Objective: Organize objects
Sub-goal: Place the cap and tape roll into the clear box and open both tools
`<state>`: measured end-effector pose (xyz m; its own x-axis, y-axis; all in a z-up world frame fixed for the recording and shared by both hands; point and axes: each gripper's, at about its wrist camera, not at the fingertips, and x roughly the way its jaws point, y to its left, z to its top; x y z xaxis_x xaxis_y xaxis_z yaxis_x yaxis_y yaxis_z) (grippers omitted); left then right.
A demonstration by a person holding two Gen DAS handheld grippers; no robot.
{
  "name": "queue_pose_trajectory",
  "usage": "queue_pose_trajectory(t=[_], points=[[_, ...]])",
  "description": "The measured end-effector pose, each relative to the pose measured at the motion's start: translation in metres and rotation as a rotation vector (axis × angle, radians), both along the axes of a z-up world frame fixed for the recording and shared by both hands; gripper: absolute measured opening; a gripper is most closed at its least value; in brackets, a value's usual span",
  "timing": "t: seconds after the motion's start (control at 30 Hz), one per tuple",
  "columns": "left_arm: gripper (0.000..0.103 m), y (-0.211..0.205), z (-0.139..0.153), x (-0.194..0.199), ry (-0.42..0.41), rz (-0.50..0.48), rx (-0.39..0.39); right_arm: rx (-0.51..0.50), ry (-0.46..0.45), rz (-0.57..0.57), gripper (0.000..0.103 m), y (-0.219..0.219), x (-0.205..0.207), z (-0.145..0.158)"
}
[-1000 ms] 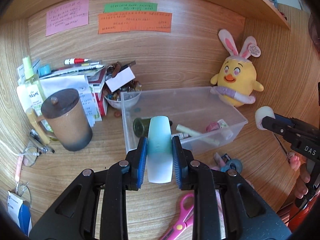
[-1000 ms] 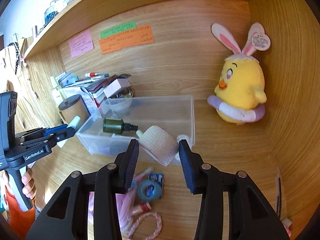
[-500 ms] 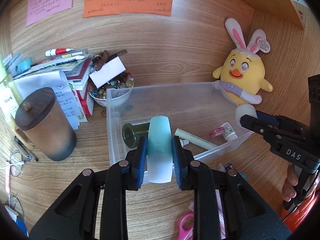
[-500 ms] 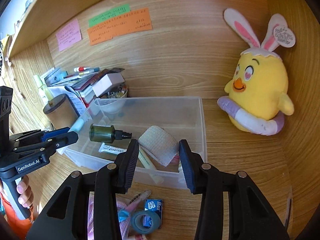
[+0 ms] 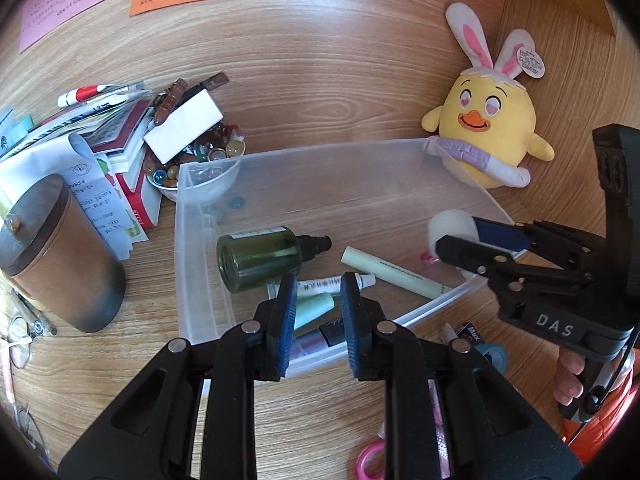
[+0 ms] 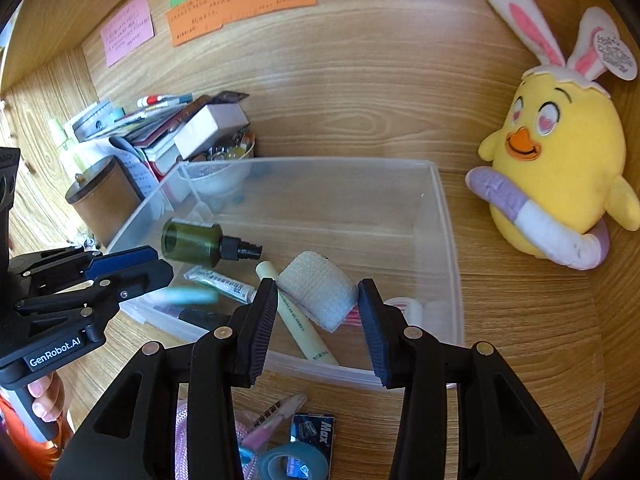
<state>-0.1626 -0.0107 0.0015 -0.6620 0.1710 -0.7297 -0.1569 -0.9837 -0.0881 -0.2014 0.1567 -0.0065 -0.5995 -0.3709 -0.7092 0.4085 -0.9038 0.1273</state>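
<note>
A clear plastic bin (image 5: 304, 152) (image 6: 448, 240) stands on the wooden desk. In it lie a dark green spray bottle (image 5: 260, 258) (image 6: 192, 242), a pale yellow tube (image 5: 396, 276) (image 6: 300, 328) and a white tube (image 5: 332, 283). My left gripper (image 5: 318, 312) is open over the bin's front edge; the teal tube (image 5: 316, 308) lies in the bin just below it, blurred in the right wrist view (image 6: 188, 295). My right gripper (image 6: 318, 320) is shut on a beige bandage roll (image 6: 318, 290) (image 5: 450, 230) above the bin.
A yellow chick plush (image 5: 490, 136) (image 6: 560, 168) sits right of the bin. A brown lidded cup (image 5: 56, 252), books and a bowl of beads (image 5: 192, 160) stand at the left. Tape roll (image 6: 292, 460), a blue box (image 6: 316, 432) and pink scissors (image 5: 370, 456) lie in front.
My left gripper moved forward over the bin, opened and let the teal tube drop in. My right gripper carried the bandage roll forward over the bin.
</note>
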Motion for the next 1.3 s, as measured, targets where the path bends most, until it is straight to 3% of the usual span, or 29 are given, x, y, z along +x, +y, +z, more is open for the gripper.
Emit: queue_pose_trajectory(t=[0.2, 0.3, 0.37, 0.57, 0.73, 0.93, 1.3], points=[[0.022, 0.001, 0.006, 0.006, 0.015, -0.006, 0.006, 0.008, -0.006, 0.007, 0.04, -0.001, 0.002, 0.0], [0.029, 0.002, 0.01, 0.011, 0.022, -0.006, 0.004, 0.007, -0.005, 0.013, 0.047, -0.002, 0.005, 0.002], [0.041, 0.003, 0.013, 0.015, 0.035, -0.003, 0.001, 0.006, 0.005, 0.011, 0.056, -0.001, 0.008, 0.006], [0.07, 0.004, 0.025, 0.037, 0.082, 0.006, -0.011, 0.004, 0.054, 0.012, 0.06, 0.003, 0.026, 0.021], [0.085, 0.002, 0.028, 0.057, 0.102, 0.022, -0.039, -0.001, 0.092, 0.011, 0.07, 0.011, 0.047, 0.031], [0.087, -0.004, 0.012, 0.08, 0.062, 0.021, -0.067, -0.011, 0.096, 0.015, 0.07, 0.025, 0.07, 0.03], [0.087, -0.01, -0.039, 0.124, -0.064, -0.022, -0.14, 0.04, 0.015, -0.007, 0.07, 0.048, 0.093, -0.007]])
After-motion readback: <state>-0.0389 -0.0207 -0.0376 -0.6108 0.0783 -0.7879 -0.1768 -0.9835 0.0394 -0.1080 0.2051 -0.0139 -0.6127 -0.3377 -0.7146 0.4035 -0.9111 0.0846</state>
